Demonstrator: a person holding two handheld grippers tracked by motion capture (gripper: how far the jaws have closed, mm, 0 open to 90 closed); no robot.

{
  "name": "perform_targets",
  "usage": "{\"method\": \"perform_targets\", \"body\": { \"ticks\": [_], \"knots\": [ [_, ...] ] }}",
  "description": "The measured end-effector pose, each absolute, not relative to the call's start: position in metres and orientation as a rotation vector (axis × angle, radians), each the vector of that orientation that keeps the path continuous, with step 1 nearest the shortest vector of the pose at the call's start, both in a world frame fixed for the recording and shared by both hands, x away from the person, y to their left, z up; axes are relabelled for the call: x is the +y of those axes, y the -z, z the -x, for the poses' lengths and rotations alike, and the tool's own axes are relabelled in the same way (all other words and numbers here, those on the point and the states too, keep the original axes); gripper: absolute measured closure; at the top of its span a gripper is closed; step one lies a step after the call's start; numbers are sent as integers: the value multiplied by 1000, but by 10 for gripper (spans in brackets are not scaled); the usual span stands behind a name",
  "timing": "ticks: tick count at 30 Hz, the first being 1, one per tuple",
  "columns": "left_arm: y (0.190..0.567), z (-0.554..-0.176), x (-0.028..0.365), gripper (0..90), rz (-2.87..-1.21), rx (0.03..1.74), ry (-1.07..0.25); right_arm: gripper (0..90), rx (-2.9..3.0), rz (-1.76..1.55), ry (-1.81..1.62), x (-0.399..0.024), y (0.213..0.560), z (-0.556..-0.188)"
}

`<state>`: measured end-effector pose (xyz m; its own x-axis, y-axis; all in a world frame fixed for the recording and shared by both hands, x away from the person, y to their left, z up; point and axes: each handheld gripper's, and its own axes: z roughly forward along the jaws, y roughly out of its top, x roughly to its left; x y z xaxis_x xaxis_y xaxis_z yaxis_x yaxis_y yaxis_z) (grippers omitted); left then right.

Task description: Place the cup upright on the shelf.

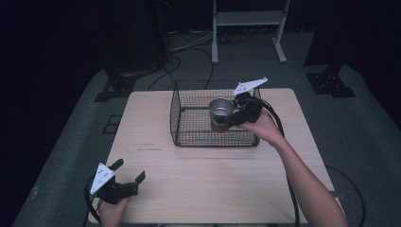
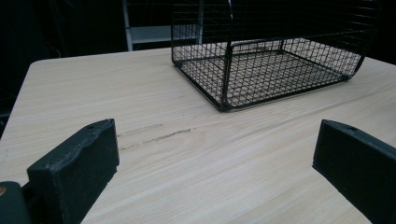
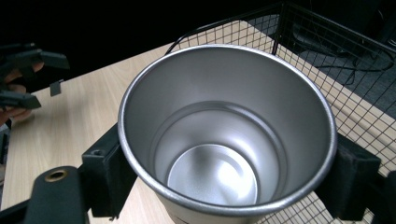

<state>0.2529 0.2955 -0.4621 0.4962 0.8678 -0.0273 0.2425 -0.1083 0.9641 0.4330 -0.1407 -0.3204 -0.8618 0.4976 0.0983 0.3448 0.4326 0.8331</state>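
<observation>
A shiny, empty metal cup [image 1: 221, 108] hangs upright over the right part of a black wire basket [image 1: 176, 113] at the back middle of the wooden table [image 1: 213, 184]. My right gripper [image 1: 227, 117] is shut on the cup's side. The right gripper view looks down into the cup [image 3: 224, 140], with the right gripper [image 3: 228, 179] clamping it from both sides, the basket [image 3: 355, 84] beneath and behind. At the table's front left corner my left gripper [image 1: 129, 170] stands open with nothing in it. The left gripper [image 2: 217, 163] faces the basket [image 2: 261, 74] across bare wood.
A dark scratch [image 1: 149, 147] marks the wood in front of the basket. Beyond the table, a pale metal frame [image 1: 248, 19], cables [image 1: 189, 47] and two dark stand bases [image 1: 118, 85] [image 1: 331, 82] sit on the grey floor. The other hand's gripper [image 3: 28, 79] appears far left.
</observation>
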Motion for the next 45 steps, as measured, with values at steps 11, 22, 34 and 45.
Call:
{"method": "perform_targets", "body": {
  "ticks": [11,22,34,45],
  "knots": [
    [462,-253,296,0,-1629,970,-705,177,2519,-750,-1399,-128,310,-455],
    [461,-252,299,0,-1619,974,-710,177,2524,-770,-1379,-114,303,-477],
    [461,-251,301,0,-1614,976,-721,176,2498,-841,-1352,-107,304,-499],
    [461,-253,299,0,-1629,971,-726,176,2530,-945,-1252,-105,333,-523]
  ]
}}
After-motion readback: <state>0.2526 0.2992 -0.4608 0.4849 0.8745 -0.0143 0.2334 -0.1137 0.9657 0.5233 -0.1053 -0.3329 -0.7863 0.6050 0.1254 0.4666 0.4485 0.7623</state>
